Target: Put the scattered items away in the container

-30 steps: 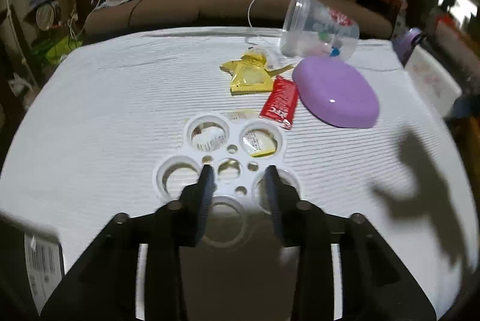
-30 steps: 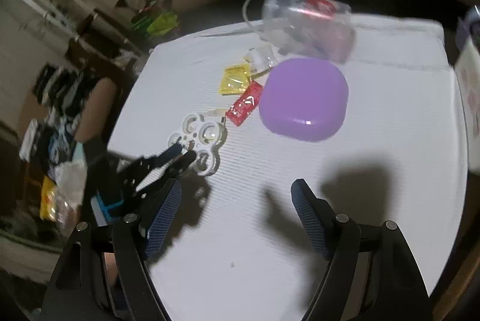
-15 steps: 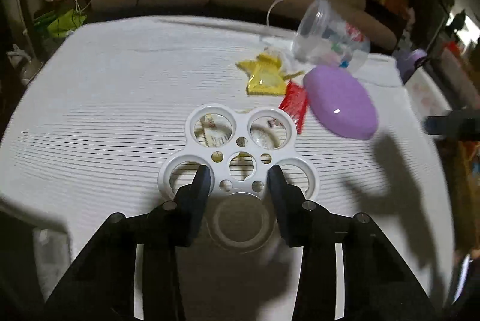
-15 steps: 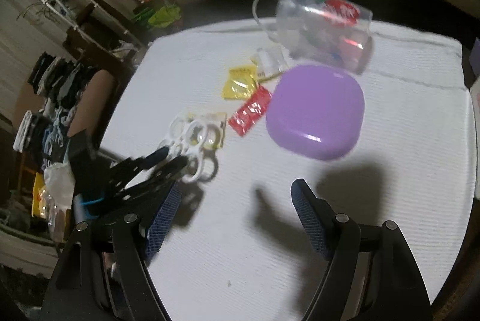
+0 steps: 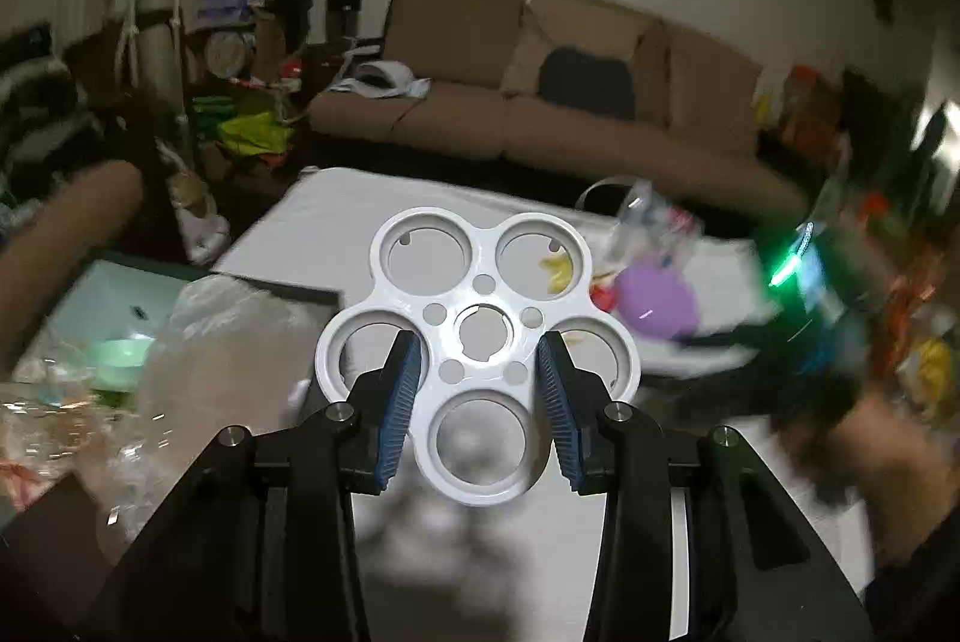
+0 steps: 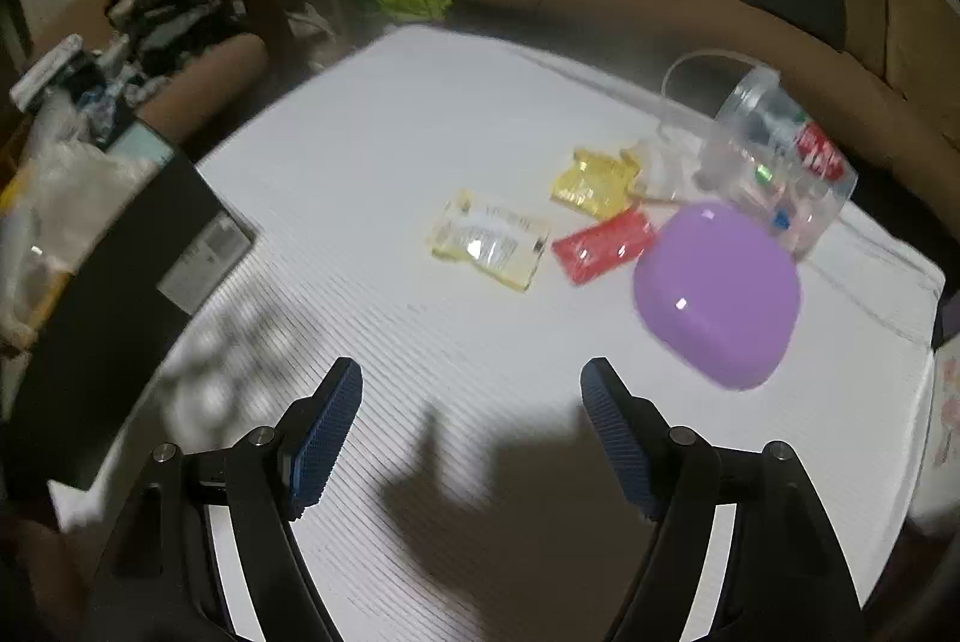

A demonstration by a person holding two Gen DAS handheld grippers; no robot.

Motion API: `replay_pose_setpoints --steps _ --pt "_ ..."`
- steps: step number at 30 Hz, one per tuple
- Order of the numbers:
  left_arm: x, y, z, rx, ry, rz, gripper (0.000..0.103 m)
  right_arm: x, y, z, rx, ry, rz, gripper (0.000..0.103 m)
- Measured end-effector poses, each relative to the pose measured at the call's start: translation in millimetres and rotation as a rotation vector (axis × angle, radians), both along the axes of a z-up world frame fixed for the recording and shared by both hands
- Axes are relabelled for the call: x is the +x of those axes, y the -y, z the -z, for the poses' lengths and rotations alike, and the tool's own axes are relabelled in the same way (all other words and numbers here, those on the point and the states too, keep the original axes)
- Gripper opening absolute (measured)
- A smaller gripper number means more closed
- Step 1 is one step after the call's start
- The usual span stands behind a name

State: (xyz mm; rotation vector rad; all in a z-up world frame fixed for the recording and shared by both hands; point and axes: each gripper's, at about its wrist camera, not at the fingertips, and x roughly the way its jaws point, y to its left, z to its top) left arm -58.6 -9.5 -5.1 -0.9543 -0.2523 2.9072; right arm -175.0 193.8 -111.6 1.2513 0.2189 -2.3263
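Observation:
My left gripper (image 5: pixel 477 390) is shut on a white flower-shaped disc with round holes (image 5: pixel 477 282) and holds it in the air above the white-covered table (image 6: pixel 420 132). My right gripper (image 6: pixel 471 426) hovers open over the table's near part with nothing between its fingers. On the table lie a flat yellow packet (image 6: pixel 489 240), a crumpled yellow packet (image 6: pixel 591 183) and a red sachet (image 6: pixel 603 246). A purple lid (image 6: pixel 717 294) rests beside them. The clear plastic jar (image 6: pixel 780 156) lies tipped on its side behind the lid, with small items inside.
A brown sofa (image 5: pixel 540 102) runs behind the table. A black box with a white label (image 6: pixel 120 282) and a crinkled plastic bag (image 5: pixel 228 330) sit off the table's left edge. A person's hand (image 5: pixel 870 438) shows blurred at the right of the left wrist view.
My left gripper closed on the white disc and lifted it off the table, uncovering the flat yellow packet. My right gripper swung closer to the packets and stayed open.

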Motion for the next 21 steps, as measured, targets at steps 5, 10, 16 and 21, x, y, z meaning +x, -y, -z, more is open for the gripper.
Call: replay_pose_setpoints --steps 5,10,16,21 --pt "3 -3 2 -0.065 -0.022 -0.008 0.038 -19 28 21 -0.133 -0.018 0.105 0.079" --pt "9 9 -9 -0.075 -0.078 -0.004 0.038 -70 61 51 -0.083 0.000 0.241 0.079" --pt "5 41 -12 0.010 -0.083 -0.035 0.038 -84 79 67 0.029 -0.051 0.224 0.067" --pt "7 61 -22 0.005 -0.094 -0.068 0.038 -83 61 55 -0.021 -0.023 0.166 0.003"
